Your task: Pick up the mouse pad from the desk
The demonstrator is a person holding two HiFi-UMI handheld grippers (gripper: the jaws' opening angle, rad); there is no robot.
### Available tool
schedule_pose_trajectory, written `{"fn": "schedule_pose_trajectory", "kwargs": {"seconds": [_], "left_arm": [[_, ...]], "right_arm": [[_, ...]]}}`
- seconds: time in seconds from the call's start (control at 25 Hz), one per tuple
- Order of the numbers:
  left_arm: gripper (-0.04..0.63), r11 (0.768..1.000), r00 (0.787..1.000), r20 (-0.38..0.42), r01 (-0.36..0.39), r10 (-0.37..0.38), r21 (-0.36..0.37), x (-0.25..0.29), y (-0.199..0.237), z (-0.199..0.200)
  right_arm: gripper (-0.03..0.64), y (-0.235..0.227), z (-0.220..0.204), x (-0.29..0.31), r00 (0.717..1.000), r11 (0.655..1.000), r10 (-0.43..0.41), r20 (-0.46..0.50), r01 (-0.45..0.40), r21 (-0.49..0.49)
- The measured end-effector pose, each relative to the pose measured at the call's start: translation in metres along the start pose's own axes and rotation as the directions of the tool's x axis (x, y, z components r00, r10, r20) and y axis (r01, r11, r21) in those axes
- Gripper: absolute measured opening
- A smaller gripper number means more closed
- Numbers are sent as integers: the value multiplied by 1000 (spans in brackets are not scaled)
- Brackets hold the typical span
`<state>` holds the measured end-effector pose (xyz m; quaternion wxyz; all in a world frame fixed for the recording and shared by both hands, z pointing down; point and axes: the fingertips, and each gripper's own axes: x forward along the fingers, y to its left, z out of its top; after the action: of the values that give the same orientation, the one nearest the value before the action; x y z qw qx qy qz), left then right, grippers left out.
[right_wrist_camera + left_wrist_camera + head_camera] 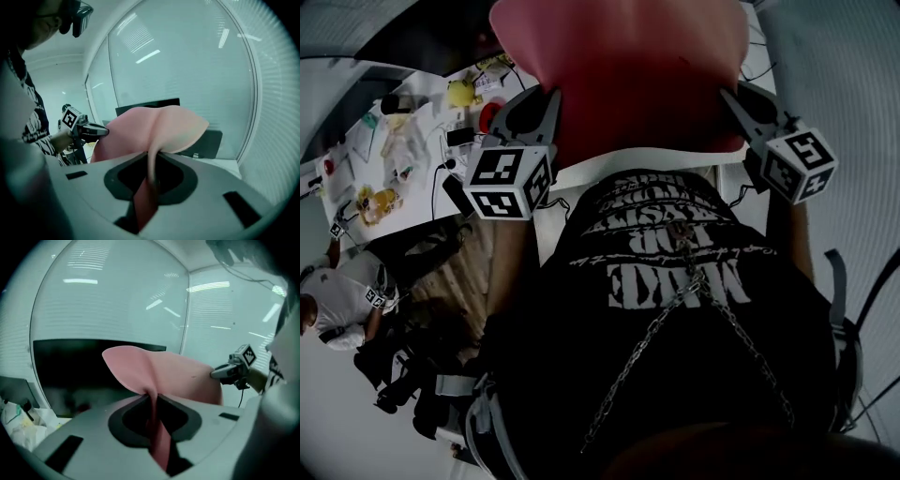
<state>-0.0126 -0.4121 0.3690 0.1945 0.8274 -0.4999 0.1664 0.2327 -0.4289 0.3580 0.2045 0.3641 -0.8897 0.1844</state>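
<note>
Mouse pad [619,75] between left tongs [551,99], right tongs [729,96]

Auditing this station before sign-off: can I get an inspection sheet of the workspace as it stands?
Surface: white desk, only a strip showing beneath the pad.
Job's things: pink mouse pad held up off the desk between both tools.
Clutter: yellow items, red object on the table at left.
Grippers: left tool and right tool each shut on a pad edge.
Cables: thin black leads across that table.
Surroundings: dark monitor, glass partition, another person.
</note>
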Motion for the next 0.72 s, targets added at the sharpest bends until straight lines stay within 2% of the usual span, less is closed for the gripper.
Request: {"fn": "schedule_pose_trajectory", "kwargs": {"seconds": [0.08, 0.2, 0.4, 0.52, 0.72], "left_arm": [[61, 1000, 999, 35, 22, -22, 1, -11, -1, 27], [61, 999, 997, 57, 47, -48, 19, -17, -8, 47], [60, 997, 996, 51, 71, -72, 23, -13, -8, 62], [60, 997, 997, 10, 80, -80, -1, 3, -11, 46], [60, 995, 992, -107, 61, -69, -79, 48, 0, -26]], "right_arm": [[51, -2, 29, -15, 999, 998, -34, 37, 36, -43], [52, -6, 48, -28, 995, 997, -53, 84, 57, -42], [52, -11, 60, -29, 995, 997, -68, 72, 71, -33], [52, -20, 42, -24, 997, 998, -62, 36, 62, 1], [52, -46, -28, 12, 994, 995, -58, -92, 65, 79]]}}
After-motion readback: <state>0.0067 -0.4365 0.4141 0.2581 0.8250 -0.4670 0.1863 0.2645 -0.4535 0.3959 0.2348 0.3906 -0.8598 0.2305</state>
